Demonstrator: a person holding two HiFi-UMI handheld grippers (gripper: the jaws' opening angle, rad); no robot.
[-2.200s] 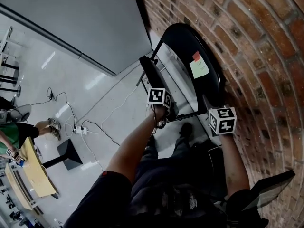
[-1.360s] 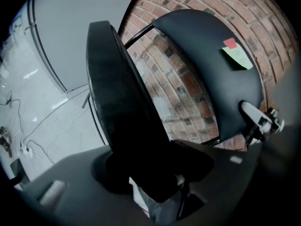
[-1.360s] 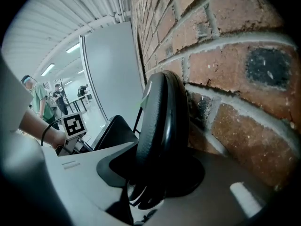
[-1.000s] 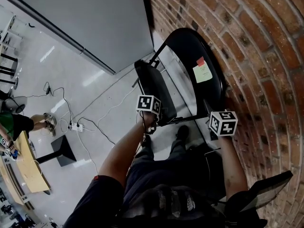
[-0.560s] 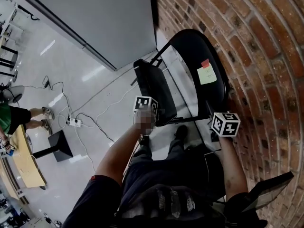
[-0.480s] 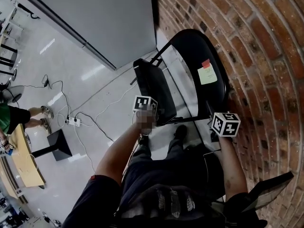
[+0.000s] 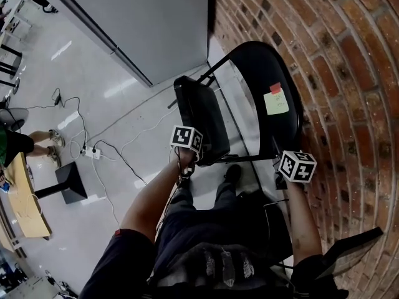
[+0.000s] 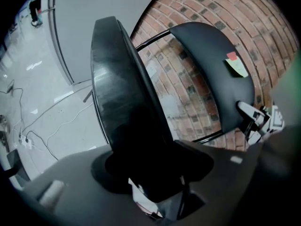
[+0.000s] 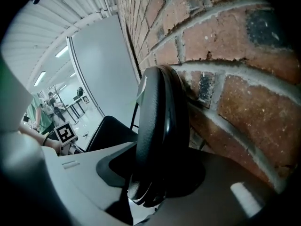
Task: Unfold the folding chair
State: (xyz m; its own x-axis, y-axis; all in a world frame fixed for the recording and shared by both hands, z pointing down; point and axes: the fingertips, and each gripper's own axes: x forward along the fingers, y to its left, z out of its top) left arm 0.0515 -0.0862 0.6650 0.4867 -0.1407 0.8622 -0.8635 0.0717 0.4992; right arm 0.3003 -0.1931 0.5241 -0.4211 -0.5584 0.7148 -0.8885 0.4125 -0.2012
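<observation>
Red brick wall right; grey panel; glossy floor, cables; wooden table.

blk folding chair, seat tilted, half-unfolded

No word, number or brand can be read anywhere here. The only label is a pale green sticky note with a red tab at its top edge. It is stuck to the front of the folding chair's black backrest. Any writing on it is too small to make out, in the head view and the left gripper view alike. The marker cube on the left gripper and the cube on the right gripper show black-and-white square code patterns, not letters or digits.
</observation>
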